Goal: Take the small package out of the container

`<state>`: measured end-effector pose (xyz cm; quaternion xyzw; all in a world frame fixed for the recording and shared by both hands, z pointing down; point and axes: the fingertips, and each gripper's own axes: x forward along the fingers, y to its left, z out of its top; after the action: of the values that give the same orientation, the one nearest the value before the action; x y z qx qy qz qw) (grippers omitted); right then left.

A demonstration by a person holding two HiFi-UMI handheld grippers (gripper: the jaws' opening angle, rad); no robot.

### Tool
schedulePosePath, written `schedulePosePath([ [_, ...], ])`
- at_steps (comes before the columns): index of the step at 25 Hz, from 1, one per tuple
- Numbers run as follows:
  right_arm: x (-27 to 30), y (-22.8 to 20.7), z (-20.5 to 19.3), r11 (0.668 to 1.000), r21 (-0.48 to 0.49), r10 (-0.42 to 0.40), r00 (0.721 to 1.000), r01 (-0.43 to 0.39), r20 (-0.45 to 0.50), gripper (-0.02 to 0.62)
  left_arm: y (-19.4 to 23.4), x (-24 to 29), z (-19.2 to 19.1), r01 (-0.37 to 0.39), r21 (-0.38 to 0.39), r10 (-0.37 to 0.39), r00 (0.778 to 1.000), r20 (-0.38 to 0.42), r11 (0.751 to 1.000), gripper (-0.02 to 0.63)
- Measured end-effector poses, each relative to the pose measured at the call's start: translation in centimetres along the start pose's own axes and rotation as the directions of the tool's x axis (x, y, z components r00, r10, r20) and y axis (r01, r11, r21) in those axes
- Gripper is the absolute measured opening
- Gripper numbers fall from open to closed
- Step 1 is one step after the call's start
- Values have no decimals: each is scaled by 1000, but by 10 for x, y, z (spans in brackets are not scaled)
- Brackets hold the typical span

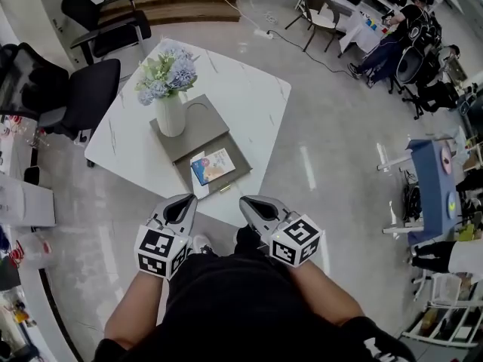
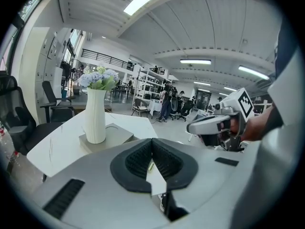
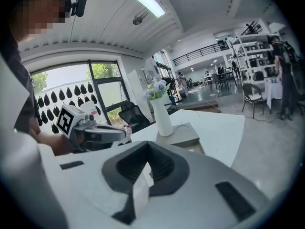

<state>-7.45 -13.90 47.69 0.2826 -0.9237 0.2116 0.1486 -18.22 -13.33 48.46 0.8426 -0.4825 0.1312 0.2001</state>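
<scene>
Both your claws are closed and hold nothing: the left gripper (image 1: 181,208) and the right gripper (image 1: 256,210) hang just before the near edge of the table (image 1: 253,89). The small package (image 1: 211,166) lies in the grey container (image 1: 243,166) by that edge. If you reach with the jaws shut, I think you may push the package away or knock the vase (image 1: 171,115) standing behind it.

White vase (image 1: 171,116) holds pale blue flowers (image 1: 167,74); black office chairs (image 1: 94,93) stand just beside the white table (image 1: 249,96)
</scene>
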Motion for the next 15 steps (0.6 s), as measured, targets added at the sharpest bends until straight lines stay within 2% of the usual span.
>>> schedulePosePath([
  [5,8,-7,1,1000,-7,11,1000,-11,-9,0,6,7,3,-12,4,12,1000,1,1000,3],
  [9,14,-6,6,998,-53,29,999,-30,-18,0,12,12,7,-31,-14,31,999,12,999,3],
  [15,15,-10,8,996,-80,40,999,-42,-30,0,11,16,11,-60,9,60,998,12,998,2],
])
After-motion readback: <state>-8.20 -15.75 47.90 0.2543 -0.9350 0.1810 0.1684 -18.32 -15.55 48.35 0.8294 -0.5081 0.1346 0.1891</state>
